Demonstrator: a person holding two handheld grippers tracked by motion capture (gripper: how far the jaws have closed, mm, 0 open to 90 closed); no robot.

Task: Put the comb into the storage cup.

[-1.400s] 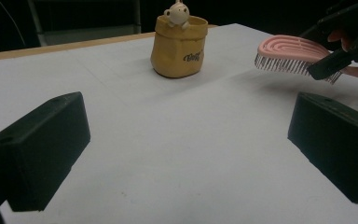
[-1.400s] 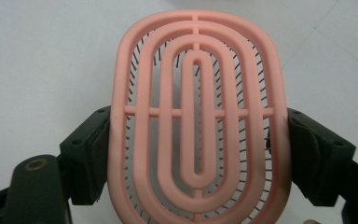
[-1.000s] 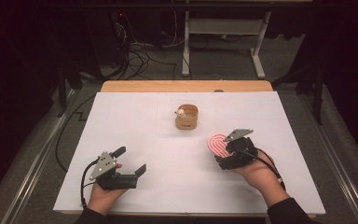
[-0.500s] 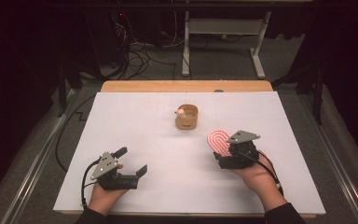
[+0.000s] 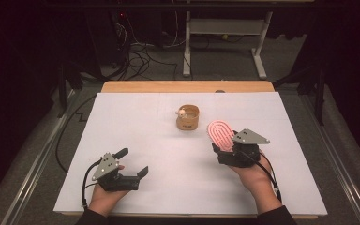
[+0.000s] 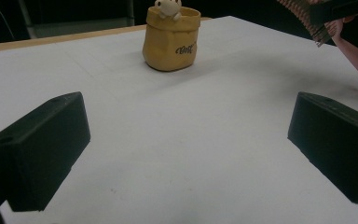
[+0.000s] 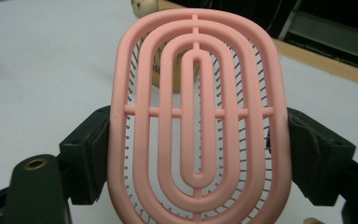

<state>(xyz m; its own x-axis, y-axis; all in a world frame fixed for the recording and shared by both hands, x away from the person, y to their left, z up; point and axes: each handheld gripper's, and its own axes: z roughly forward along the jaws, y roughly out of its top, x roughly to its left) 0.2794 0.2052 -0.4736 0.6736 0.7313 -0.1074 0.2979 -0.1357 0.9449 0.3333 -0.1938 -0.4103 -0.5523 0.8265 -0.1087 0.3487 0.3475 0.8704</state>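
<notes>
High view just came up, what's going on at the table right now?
A person works both tools over the white table. The right tool is clamped on a pink vented hairbrush, holding it up off the table near the small yellow pot. The left tool sits low with its jaws wide apart and nothing between them.

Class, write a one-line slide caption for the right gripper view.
Right gripper clamps a pink oval brush by its edges, bristles facing away, above the white table.
</notes>
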